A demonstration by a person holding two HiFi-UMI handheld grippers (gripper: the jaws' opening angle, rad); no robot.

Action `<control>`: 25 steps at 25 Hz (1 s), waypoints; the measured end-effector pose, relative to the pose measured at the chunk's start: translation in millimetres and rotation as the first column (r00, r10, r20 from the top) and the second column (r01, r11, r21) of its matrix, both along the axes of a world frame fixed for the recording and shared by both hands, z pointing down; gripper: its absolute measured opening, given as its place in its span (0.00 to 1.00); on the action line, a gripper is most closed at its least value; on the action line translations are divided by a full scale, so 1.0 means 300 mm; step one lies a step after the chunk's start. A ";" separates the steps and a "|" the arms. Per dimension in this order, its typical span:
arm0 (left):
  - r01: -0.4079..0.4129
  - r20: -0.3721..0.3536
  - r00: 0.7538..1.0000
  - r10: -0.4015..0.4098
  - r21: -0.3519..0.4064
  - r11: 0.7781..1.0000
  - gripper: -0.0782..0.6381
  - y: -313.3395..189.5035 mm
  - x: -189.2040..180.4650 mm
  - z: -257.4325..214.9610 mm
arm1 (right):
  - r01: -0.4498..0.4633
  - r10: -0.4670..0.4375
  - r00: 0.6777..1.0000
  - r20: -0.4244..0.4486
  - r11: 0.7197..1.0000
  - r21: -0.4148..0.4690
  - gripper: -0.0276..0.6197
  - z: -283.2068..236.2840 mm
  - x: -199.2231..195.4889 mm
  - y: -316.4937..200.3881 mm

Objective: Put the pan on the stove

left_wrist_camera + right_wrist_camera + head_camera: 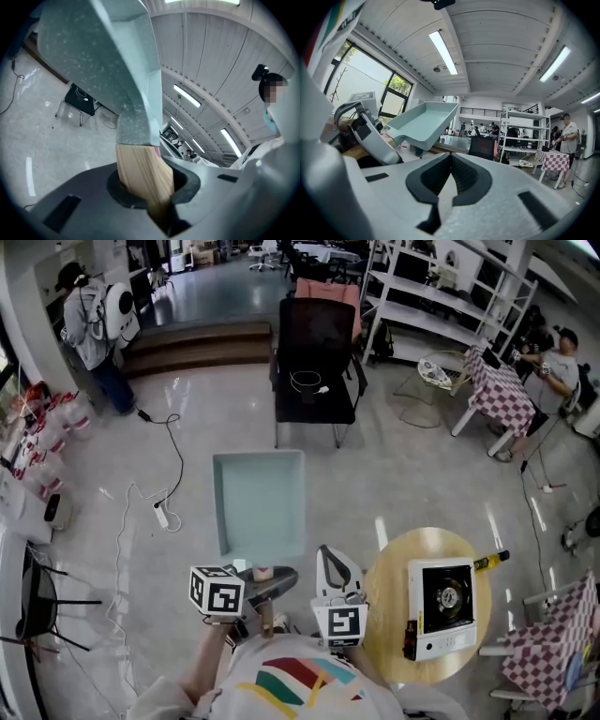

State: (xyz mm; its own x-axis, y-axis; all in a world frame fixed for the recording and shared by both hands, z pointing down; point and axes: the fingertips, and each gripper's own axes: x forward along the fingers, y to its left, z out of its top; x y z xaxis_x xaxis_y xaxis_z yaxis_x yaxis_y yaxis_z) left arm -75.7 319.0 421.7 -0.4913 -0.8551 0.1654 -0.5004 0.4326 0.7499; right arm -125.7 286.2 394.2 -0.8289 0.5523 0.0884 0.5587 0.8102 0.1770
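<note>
Left gripper (140, 187): jaws clamped on the wooden handle (140, 176) of the pan (258, 502), with most of that handle buried between them. I note the pan's speckled outer side fills much of the left gripper view and blocks what lies ahead. The pan hangs over the floor, left of the round desk (389, 596) and well apart from the stove (442, 606), which sits toward the desk's right edge. Right gripper (450, 180): jaws together, nothing between them. The person's shirt (281, 681) cuts off the desk's near edge. A black chair (314, 362) stands beyond the pan.
</note>
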 end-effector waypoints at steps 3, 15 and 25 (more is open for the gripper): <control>-0.015 -0.005 1.000 0.015 -0.003 1.000 0.18 0.035 -0.063 0.001 | -0.034 0.034 0.999 -0.023 0.999 0.017 0.04 0.015 -0.047 0.010; -0.042 -0.065 0.997 0.046 0.048 0.998 0.18 -0.016 -0.122 0.031 | -0.032 0.034 0.996 -0.078 0.999 0.026 0.04 0.068 -0.131 -0.019; -0.143 -0.064 0.987 0.145 0.031 0.989 0.19 -0.193 -0.155 0.003 | -0.166 0.165 0.985 -0.056 0.986 -0.025 0.04 0.025 -0.151 -0.242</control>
